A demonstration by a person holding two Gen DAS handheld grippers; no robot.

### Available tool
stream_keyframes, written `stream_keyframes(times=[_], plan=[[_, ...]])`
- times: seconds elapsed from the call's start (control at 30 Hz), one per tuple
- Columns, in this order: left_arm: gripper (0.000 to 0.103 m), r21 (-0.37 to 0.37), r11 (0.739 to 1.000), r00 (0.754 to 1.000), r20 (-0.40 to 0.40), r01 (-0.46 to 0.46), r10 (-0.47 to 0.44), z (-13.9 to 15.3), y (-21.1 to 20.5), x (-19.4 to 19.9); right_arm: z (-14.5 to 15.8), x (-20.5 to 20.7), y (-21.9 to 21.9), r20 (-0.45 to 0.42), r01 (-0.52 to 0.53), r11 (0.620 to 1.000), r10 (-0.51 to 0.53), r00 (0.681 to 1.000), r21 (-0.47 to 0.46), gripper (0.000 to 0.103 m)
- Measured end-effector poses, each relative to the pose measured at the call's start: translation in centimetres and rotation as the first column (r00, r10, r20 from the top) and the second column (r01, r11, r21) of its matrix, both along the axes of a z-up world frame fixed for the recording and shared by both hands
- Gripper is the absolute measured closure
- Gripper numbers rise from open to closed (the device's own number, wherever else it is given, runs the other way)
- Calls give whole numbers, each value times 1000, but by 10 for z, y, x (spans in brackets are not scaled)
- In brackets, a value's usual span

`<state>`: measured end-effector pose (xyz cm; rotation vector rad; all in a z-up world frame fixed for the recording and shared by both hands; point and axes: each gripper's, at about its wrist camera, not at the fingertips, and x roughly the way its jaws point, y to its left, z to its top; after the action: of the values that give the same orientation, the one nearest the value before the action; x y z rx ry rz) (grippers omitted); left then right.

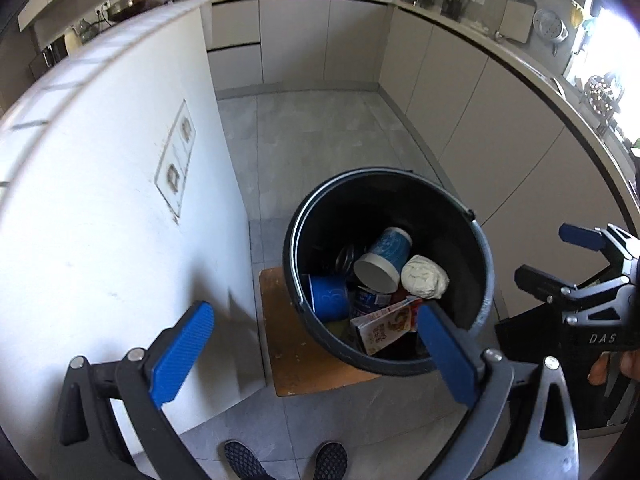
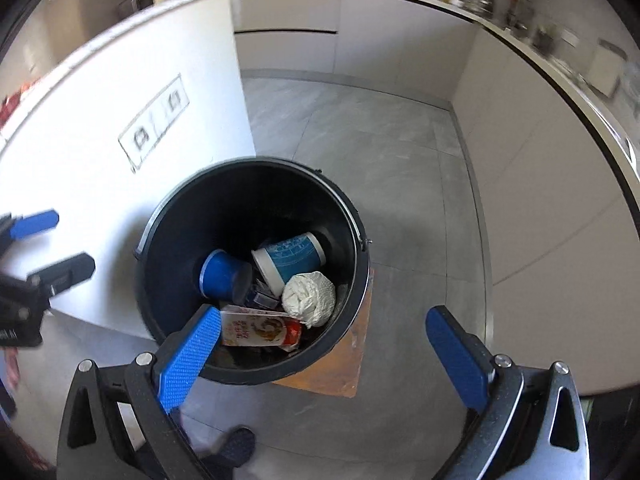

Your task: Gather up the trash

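A dark round bucket (image 1: 486, 280) (image 2: 352, 216) stands on a wooden board (image 1: 296, 364) (image 2: 344, 368) on the floor. Inside lie a blue-and-white paper cup (image 1: 384, 256) (image 2: 292, 258), a plain blue cup (image 1: 330, 298) (image 2: 222, 276), a crumpled white paper ball (image 1: 424, 276) (image 2: 310, 298) and a flattened printed carton (image 1: 386, 326) (image 2: 260, 330). My left gripper (image 1: 316, 356) hangs open above the bucket's near rim, nothing between its blue pads. My right gripper (image 2: 324, 356) is open above the bucket too, empty. Each gripper shows in the other's view: the right gripper (image 1: 560, 256), the left gripper (image 2: 56, 240).
A white island wall with sockets (image 1: 176, 160) (image 2: 156, 124) rises left of the bucket. Grey cabinets (image 1: 460, 112) (image 2: 540, 152) line the back and right under a cluttered counter. Grey tiled floor (image 1: 312, 140) (image 2: 380, 140) stretches beyond. A person's shoes (image 1: 288, 460) show at the bottom.
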<state>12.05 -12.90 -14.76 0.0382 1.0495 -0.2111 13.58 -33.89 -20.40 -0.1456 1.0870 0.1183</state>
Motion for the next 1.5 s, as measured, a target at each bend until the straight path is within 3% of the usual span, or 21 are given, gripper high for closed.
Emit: stream_keyframes(times=[0.23,0.5,0.9,1.33,1.5], plan=[[1,1,1000,996,86,9,-9,45,8,-38,45,-36,9,35,96,995,-96,995,5,0],[1,-29,1000,993,120,-3,7,94,32,-82,97,-84,35,83,100,995,-102,991,31,0],[1,-49,998,965,255,-46,57,170,71,-127,189,-143,78,239,100,991,-118,964,84,0],[1,-79,995,923,375,-60,85,216,89,-149,242,-185,112,357,68,995,-87,930,68,0],[1,-93,993,911,400,-68,100,221,95,-148,256,-189,110,397,83,994,-103,912,67,0]])
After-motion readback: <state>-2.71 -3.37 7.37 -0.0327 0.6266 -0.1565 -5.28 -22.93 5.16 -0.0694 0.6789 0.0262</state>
